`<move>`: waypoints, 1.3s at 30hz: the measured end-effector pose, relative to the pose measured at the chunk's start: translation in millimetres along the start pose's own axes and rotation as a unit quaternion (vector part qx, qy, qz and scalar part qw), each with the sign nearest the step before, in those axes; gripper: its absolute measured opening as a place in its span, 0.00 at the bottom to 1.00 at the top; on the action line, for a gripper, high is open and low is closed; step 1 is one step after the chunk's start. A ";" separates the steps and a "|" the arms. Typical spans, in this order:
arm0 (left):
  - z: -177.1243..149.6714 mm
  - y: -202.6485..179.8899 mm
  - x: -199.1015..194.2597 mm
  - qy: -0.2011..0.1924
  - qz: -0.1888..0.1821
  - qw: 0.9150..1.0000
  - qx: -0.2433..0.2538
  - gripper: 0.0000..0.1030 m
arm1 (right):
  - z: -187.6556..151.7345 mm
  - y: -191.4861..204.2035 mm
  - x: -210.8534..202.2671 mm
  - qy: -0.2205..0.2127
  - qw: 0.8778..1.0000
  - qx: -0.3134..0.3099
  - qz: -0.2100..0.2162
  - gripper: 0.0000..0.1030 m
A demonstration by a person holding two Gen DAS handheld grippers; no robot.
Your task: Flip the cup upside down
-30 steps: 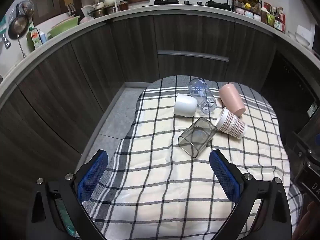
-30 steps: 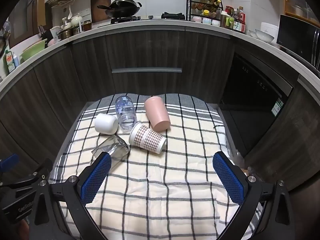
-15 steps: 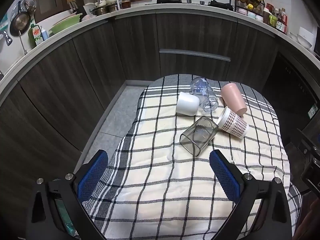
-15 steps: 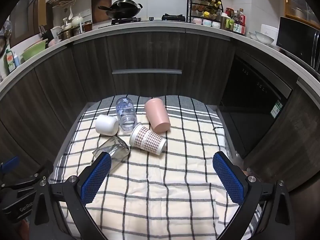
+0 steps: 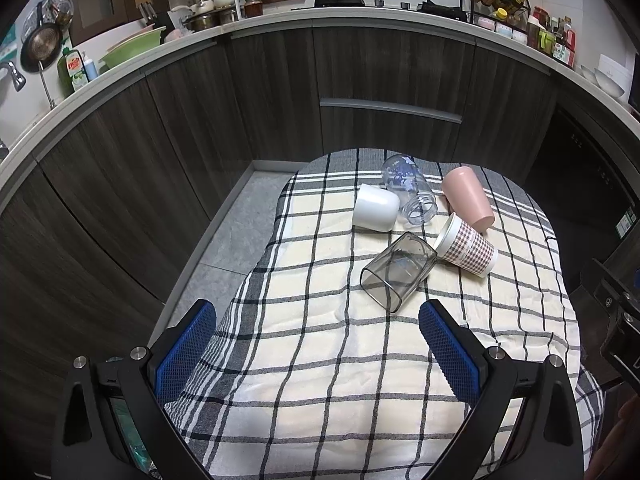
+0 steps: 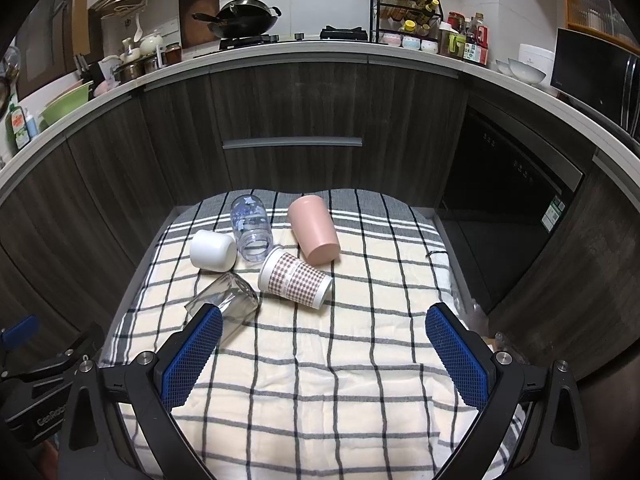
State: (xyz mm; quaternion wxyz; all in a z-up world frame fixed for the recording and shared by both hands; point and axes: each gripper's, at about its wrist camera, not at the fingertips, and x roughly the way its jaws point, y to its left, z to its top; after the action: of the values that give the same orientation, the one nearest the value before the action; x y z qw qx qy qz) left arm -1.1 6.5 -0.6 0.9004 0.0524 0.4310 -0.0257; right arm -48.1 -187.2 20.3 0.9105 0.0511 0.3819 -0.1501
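Note:
Several cups lie on their sides on a checked cloth: a white cup, a clear printed cup, a pink cup, a brown-checked cup and a smoky grey glass. My left gripper is open and empty, held near the cloth's front, short of the grey glass. My right gripper is open and empty, also short of the cups. The right gripper's left finger hides part of the grey glass.
Dark wooden cabinets with a drawer handle curve behind the cloth. The counter above holds a wok, a spice rack and bowls. A dark oven front is at the right. Grey floor lies left of the cloth.
Both grippers have drifted slightly, so the cups sit a little higher and further in the views. Both stay open. The cups have not moved.

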 end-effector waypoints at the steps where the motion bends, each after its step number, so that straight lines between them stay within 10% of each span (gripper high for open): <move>1: 0.0 -0.2 0.3 0.001 0.000 1.000 0.000 1.00 | -0.7 0.1 1.3 0.002 1.000 0.001 0.000 0.99; 39: -0.1 -3.6 -4.0 -0.008 0.001 1.000 0.006 1.00 | -0.8 -2.7 2.1 0.002 1.000 0.004 0.000 0.99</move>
State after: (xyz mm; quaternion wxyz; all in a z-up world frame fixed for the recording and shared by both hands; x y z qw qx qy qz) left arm -4.0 3.0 2.3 0.9036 0.0577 0.4236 -0.0279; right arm -48.1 -190.1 18.3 0.9096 0.0551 0.3829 -0.1514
